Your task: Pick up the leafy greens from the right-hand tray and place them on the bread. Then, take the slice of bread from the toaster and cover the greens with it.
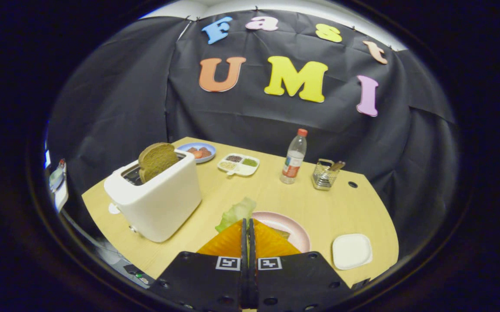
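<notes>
While pinched together, gripper (248,223): orange fingers (228,242) clamp the leafy greens (236,212) at their tips.
Leafy greens: held above the pink plate (295,227), partly hiding it.
Bread slice (158,160): upright in the white toaster (156,197), beyond the fingers to one side.
White tray (351,250): beside the plate on the tabletop (319,199).
Farther back: bottle (294,157), wire holder (325,174).

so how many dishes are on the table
4: a blue plate behind the toaster, a divided dish beside it, a pink plate just beyond the shut gripper, and a white tray.
</notes>
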The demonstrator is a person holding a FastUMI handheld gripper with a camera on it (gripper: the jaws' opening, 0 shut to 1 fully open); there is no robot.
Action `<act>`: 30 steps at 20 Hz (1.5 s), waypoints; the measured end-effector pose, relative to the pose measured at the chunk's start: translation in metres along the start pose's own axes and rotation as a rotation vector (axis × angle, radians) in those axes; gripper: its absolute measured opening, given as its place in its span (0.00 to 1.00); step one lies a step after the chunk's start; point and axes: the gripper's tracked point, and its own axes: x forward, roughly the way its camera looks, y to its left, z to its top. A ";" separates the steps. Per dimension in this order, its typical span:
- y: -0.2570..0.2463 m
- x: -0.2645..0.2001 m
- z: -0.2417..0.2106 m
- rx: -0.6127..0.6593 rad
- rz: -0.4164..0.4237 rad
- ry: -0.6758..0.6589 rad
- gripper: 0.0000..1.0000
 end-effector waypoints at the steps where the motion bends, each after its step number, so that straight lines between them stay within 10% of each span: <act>1: 0.003 0.007 -0.005 0.000 0.002 0.018 0.00; 20: -0.096 0.096 -0.043 0.117 -0.192 0.103 0.08; 28: -0.092 0.054 -0.015 0.111 -0.212 0.011 0.95; 30: -0.088 0.036 -0.001 0.111 -0.227 -0.031 0.96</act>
